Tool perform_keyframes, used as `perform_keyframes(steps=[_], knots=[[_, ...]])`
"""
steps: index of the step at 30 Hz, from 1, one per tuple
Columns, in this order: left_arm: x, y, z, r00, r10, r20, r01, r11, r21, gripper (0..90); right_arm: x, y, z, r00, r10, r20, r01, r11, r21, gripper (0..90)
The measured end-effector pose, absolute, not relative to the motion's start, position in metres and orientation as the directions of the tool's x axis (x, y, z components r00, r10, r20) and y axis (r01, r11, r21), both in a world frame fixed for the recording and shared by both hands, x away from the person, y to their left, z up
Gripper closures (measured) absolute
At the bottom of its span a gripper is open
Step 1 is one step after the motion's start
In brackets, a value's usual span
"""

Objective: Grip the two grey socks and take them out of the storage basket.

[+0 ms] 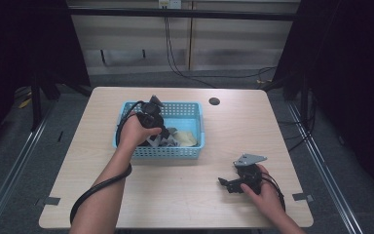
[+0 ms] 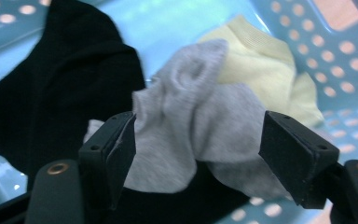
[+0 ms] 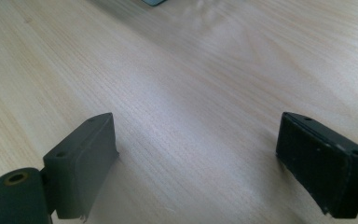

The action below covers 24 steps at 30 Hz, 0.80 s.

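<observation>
2 grippers, left gripper [image 2: 198,154] astride grey sock [image 2: 191,126]

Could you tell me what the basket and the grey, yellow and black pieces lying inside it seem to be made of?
Basket: likely moulded plastic, light blue, smooth, its walls pierced with rows of round holes.
Grey sock: soft knit fabric, heathered, matte, crumpled into folds.
Yellow sock: pale knit fabric with a ribbed cuff edge.
Black garment: dark fabric, probably a fine rib knit; its kind is hard to tell.
</observation>
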<state>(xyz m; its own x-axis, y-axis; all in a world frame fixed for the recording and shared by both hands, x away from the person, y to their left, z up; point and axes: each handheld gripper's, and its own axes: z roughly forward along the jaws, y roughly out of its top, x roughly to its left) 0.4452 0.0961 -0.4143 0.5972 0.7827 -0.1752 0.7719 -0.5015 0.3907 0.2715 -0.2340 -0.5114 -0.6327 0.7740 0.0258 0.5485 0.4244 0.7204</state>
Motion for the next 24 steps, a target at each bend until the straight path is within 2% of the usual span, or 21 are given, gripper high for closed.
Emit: perform_keyframes(steps=[6,10,14,19,24], knots=[[0.452,0.1,-0.426,0.57,0.805,-0.163,0.792,-0.486,0.369,41.1,0.271,-0.234,-0.511,-0.633,0.774,0.026,0.549,0.424,0.72,11.5],[0.454,0.099,-0.43,0.561,0.811,-0.166,0.804,-0.486,0.342,56.0,0.271,-0.234,-0.511,-0.633,0.774,0.026,0.549,0.424,0.72,11.5],[0.454,0.095,-0.433,0.59,0.794,-0.143,0.788,-0.529,0.314,66.4,0.271,-0.234,-0.511,-0.632,0.774,0.026,0.549,0.424,0.72,11.6],[0.456,0.094,-0.434,0.583,0.795,-0.168,0.799,-0.524,0.295,84.5,0.271,-0.234,-0.511,-0.633,0.773,0.025,0.548,0.425,0.721,11.6],[0.455,0.095,-0.426,0.603,0.781,-0.162,0.788,-0.55,0.278,88.3,0.271,-0.234,-0.511,-0.633,0.774,0.027,0.549,0.424,0.72,11.6]])
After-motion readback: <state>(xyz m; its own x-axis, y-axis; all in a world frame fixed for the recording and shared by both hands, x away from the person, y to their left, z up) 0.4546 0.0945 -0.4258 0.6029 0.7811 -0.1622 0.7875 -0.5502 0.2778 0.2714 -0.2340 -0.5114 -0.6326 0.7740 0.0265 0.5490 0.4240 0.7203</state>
